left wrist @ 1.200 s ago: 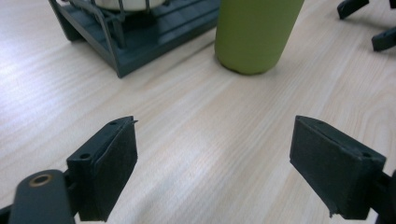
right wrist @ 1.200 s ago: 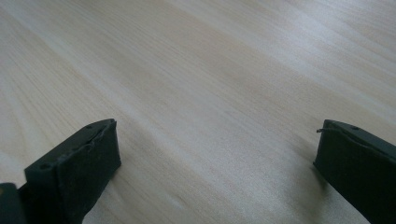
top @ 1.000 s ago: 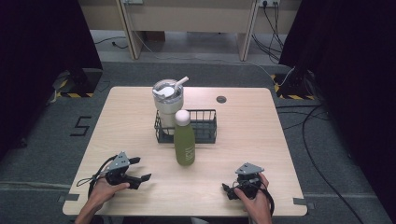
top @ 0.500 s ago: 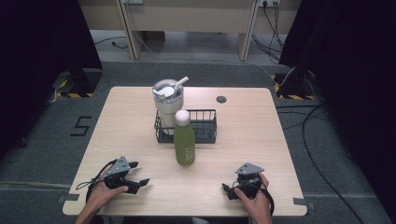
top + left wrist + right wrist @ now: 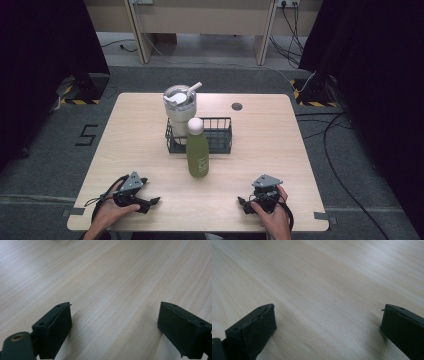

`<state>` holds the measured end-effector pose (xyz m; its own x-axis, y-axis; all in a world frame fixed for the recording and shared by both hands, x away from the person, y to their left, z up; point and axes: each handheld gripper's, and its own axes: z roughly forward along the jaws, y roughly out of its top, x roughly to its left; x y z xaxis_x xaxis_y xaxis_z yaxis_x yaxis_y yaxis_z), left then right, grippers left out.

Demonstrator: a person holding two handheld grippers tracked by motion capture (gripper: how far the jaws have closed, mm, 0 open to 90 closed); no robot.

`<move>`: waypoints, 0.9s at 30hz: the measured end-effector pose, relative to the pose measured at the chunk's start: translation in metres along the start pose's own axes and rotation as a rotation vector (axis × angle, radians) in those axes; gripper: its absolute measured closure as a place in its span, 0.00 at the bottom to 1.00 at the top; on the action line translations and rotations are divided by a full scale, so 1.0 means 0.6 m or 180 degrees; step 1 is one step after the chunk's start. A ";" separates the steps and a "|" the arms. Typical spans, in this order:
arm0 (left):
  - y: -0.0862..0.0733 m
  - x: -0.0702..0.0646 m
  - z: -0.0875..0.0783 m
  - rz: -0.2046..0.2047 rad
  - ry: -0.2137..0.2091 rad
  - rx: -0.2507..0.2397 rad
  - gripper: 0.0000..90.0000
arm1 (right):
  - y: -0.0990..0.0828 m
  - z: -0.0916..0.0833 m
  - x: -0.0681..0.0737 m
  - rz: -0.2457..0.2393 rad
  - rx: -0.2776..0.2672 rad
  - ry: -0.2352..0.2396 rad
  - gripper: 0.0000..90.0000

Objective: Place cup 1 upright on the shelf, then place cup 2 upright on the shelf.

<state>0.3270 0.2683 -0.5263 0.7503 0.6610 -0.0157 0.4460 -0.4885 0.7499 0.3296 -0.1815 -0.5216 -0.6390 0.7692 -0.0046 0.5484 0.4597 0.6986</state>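
Pale wood-grain table [image 5: 125, 150], rectangular, bearing all items listed below.

Item 1: left gripper [image 5: 150, 202], held in the person's left hand [image 5: 107, 212] at the near left edge. Jaws spread wide, nothing between them; in the left gripper view [image 5: 113, 333] bare wood lies in the gap. Its tips point inward, toward the right gripper.

Item 2: right gripper [image 5: 243, 204], held in the right hand [image 5: 272, 215] at the near right edge. Jaws likewise spread and empty; the right gripper view [image 5: 327, 336] has plain tabletop between them.

Item 3: green bottle [image 5: 197, 154] with a white cap, upright, ahead of both grippers and roughly between their lines of reach, somewhat nearer the left gripper. Well apart from either.

Item 4: black wire basket [image 5: 222, 135], just beyond the bottle. Whether the bottle touches its near wall cannot be told.

Item 5: cream tumbler [image 5: 180, 107] with a clear lid and straw, standing at the basket's left end, farther from the grippers than the bottle; it appears to sit inside, though not certainly.

Step in hand, as a judgement: none stated; both grippers appear at rest, no grasp begun.

Next move, as a judgement: likely a reach forward to the bottle, the nearest piece. That calls for lifting a gripper off the table, levelling the jaws about the bottle's body, and closing squarely so the tall, narrow shape does not tip.
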 end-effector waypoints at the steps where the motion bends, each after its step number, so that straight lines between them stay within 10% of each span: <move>1: 0.000 0.000 0.000 -0.0002 -0.0007 0.0000 0.13 | 0.000 0.000 0.000 0.0002 -0.0005 -0.0002 0.00; 14: 0.001 0.001 0.001 0.0002 -0.0010 0.0004 0.12 | 0.000 0.000 0.000 -0.0012 0.0000 0.0033 0.01; 17: 0.001 0.001 0.001 -0.0005 0.0002 0.0010 0.11 | 0.000 -0.005 -0.002 -0.0042 -0.0155 0.0051 0.24; 27: 0.001 0.001 0.001 -0.0002 0.0002 0.0010 0.11 | 0.020 -0.023 0.009 -0.0143 -0.0523 0.0045 0.16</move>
<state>0.3281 0.2683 -0.5264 0.7497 0.6616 -0.0156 0.4481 -0.4900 0.7477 0.3255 -0.1782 -0.5035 -0.6691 0.7426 -0.0292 0.4242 0.4139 0.8054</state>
